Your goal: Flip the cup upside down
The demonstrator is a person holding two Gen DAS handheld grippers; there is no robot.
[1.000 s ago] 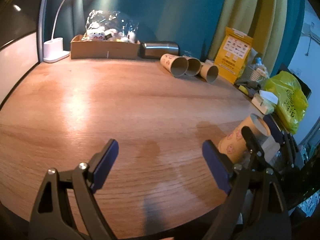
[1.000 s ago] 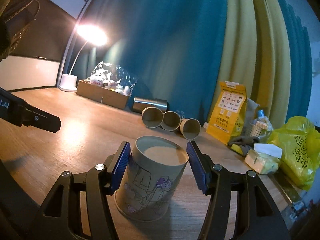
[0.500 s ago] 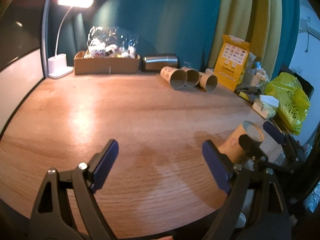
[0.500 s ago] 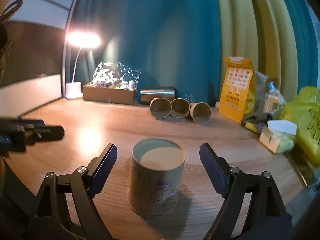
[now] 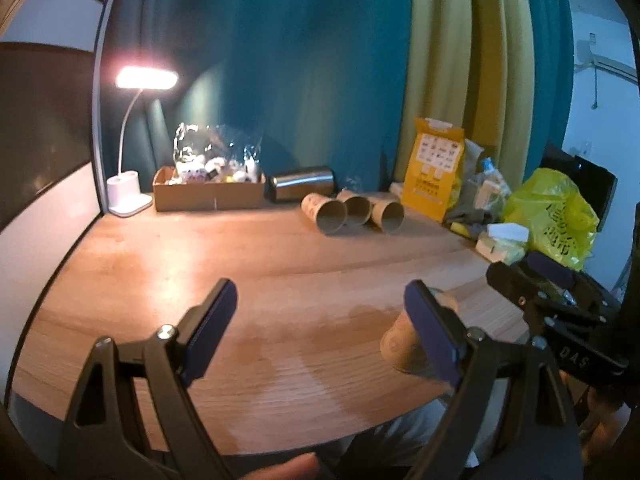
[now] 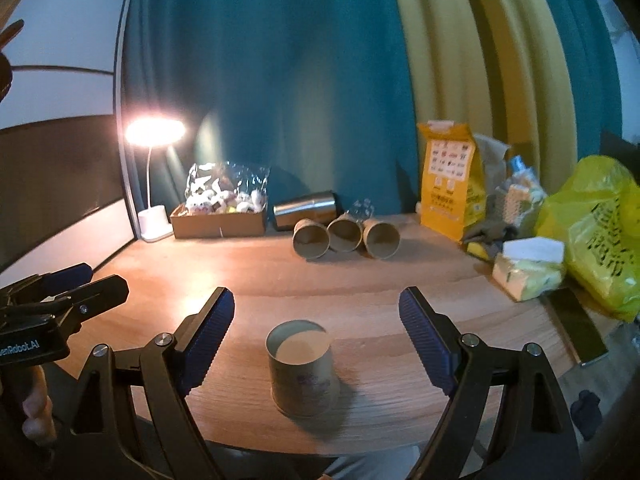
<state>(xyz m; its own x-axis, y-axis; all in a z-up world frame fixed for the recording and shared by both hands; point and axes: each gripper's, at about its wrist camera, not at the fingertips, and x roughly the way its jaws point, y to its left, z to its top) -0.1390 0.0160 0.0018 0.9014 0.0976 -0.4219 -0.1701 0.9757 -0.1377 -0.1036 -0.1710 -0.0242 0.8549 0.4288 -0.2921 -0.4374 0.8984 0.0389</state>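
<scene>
item: paper cup point(image 6: 303, 368) — it stands inverted near the front edge of the wooden table point(image 6: 400, 280), wide mouth down and flat base up, so by the look of it the flip is done. your right gripper point(image 6: 316, 338) has its jaws wide apart, one on each side of the cup and touching neither; you hold nothing there, and that open stance fits a release with room to draw clear without knocking the cup. your left gripper point(image 5: 320, 332) is likewise spread open and empty, off to the cup's left, kept out of the way since one gripper suffices for this job; from its camera the cup point(image 5: 400, 344) shows only partly behind the right-hand finger. background stock: three spare cups point(image 6: 346, 234) lying on their sides in a row at the back, mouths toward you, beside a steel tumbler point(image 6: 306, 208) — also a cardboard box point(image 6: 218, 222) of wrapped items, a lit desk lamp point(image 6: 154, 216), an orange packet point(image 6: 450, 180) and a yellow bag point(image 6: 596, 232) at right. judgement: little remains but to withdraw cleanly; a careless finger could tip so light a cup.
</scene>
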